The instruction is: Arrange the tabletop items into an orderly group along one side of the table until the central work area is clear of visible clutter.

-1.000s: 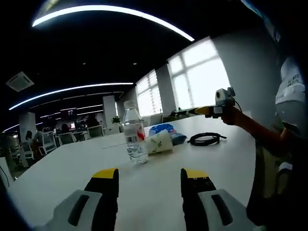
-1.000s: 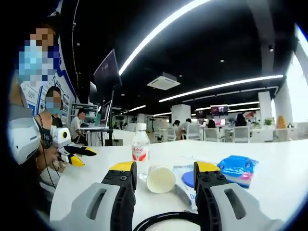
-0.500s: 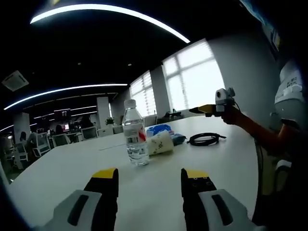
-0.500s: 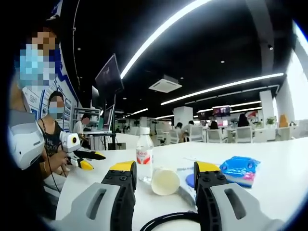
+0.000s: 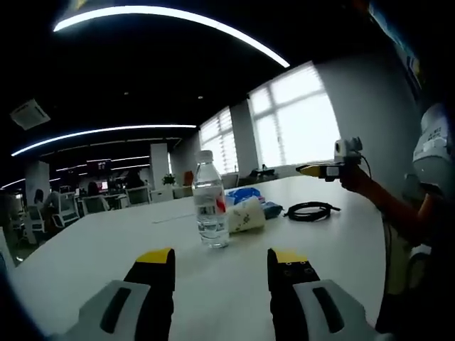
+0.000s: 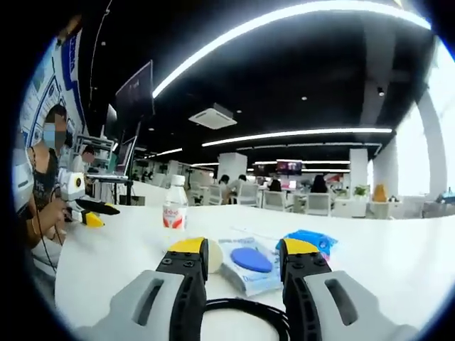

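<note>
Water bottle (image 5: 212, 207) upright beside tipped paper cup (image 5: 246, 214), bare table (image 5: 99, 245) around, both hand-held grippers parted, empty.

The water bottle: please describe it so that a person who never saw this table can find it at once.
On the white table, a small group of things lies near the middle. The water bottle stands at one end of this group, beside a paper cup lying on its side. It is the only upright, clear thing, with a red label.

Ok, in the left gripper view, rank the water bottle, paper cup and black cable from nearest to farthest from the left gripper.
1. Water bottle, standing just ahead, centre.
2. Paper cup, on its side right behind the bottle.
3. Black cable, coiled farther off to the right.
</note>
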The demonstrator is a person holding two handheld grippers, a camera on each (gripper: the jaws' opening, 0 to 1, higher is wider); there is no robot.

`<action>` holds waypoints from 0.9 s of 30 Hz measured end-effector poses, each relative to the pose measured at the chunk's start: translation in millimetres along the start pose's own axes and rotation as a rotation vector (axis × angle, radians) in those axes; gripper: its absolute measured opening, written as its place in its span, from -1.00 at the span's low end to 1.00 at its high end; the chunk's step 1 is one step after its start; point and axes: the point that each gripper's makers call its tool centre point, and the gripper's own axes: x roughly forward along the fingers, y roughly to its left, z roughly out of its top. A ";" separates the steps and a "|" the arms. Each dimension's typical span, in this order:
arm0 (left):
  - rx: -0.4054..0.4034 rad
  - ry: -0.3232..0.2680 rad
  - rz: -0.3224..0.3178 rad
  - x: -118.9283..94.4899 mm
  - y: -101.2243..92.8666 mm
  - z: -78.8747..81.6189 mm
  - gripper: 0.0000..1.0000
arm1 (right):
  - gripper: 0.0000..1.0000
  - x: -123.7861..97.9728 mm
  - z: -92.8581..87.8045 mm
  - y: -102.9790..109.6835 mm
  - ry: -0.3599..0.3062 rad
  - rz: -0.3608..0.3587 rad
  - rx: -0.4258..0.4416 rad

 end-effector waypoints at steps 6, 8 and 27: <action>0.032 -0.004 -0.032 5.9 -2.4 7.5 0.03 | -0.21 -8.4 -5.7 -7.3 0.011 -0.016 0.044; 0.038 -0.004 -0.040 7.2 -3.4 10.6 0.03 | -0.21 -10.7 -7.0 -5.4 0.018 -0.015 0.034; 0.130 -0.041 -0.131 37.6 5.0 29.5 -0.01 | 0.05 -20.0 -11.9 0.0 0.002 0.009 0.088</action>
